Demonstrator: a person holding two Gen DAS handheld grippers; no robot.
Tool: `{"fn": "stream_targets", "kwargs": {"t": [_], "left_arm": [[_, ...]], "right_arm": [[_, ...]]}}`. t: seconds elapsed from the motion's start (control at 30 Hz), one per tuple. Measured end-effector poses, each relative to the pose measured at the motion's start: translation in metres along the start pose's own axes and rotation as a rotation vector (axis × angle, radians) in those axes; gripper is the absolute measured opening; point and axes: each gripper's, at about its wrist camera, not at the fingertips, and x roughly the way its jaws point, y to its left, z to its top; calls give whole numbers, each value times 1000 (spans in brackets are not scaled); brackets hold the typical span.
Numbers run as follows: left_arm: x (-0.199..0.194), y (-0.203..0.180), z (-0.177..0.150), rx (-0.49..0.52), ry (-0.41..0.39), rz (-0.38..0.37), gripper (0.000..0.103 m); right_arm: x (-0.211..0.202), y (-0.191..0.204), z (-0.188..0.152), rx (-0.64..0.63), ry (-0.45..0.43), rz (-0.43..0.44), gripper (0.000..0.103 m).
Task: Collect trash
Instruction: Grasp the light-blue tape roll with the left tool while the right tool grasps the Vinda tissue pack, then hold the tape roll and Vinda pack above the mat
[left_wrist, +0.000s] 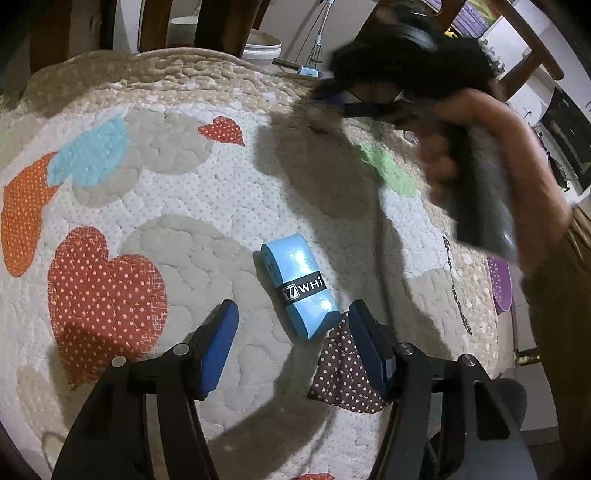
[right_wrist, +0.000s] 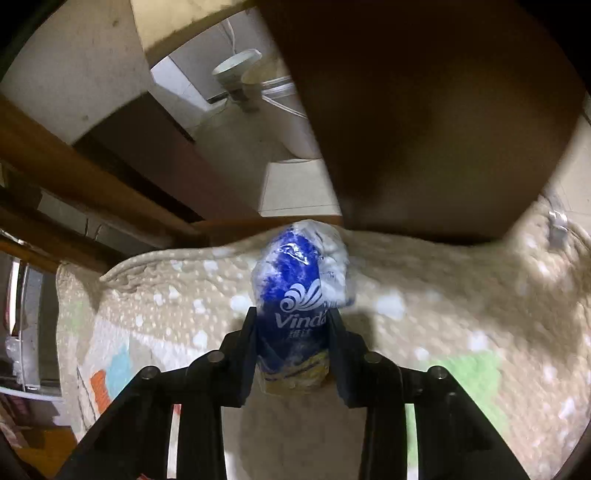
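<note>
Left wrist view: the left gripper (left_wrist: 293, 325) points down at a quilted cover (left_wrist: 184, 206), its blue-padded jaws standing apart with nothing pressed between them. A light blue roll with a black band (left_wrist: 299, 290) lies flat on the cover just ahead of the fingertips, nearer the right-hand finger and touching neither. Bare quilt extends ahead and to the left of the gripper; its scalloped far edge runs below dark wooden slats (left_wrist: 218, 26). To the right the cover drops away to floor, and there a person's hand (left_wrist: 476, 162), blurred, holds the right gripper's body above the far right part of the quilt.

Right wrist view: the right gripper (right_wrist: 293, 332) is clamped on a crumpled blue and white plastic wrapper (right_wrist: 299, 295), which projects forward beyond the fingertips. Just ahead lies the quilt's edge, met by a broad dark brown wooden surface (right_wrist: 424, 110). Beyond the edge, tiled floor and white buckets (right_wrist: 258, 85) appear. The roll is seen in the left view only, the wrapper's print in the right view only.
</note>
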Motion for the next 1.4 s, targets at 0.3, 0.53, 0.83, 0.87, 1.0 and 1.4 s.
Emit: {"fn": "stream_targets", "kwargs": {"t": [0.3, 0.53, 0.83, 0.87, 1.0, 1.4], "left_arm": [[15, -13, -1, 46, -1, 61, 61], [17, -32, -10, 136, -24, 210, 25], [-51, -25, -6, 46, -121, 205, 25], [-58, -29, -7, 50, -133, 208, 25], [-75, -50, -9, 86, -172, 233, 25], [-57, -110, -13, 221, -156, 277, 24]], "right_arm": [[-100, -43, -70, -51, -121, -6, 37], [-150, -88, -151, 2, -204, -19, 38], [-180, -116, -211, -13, -354, -83, 38], [-182, -119, -215, -11, -366, -78, 38], [-185, -131, -228, 6, -415, -70, 38], [-196, -191, -242, 190, -494, -8, 38]]}}
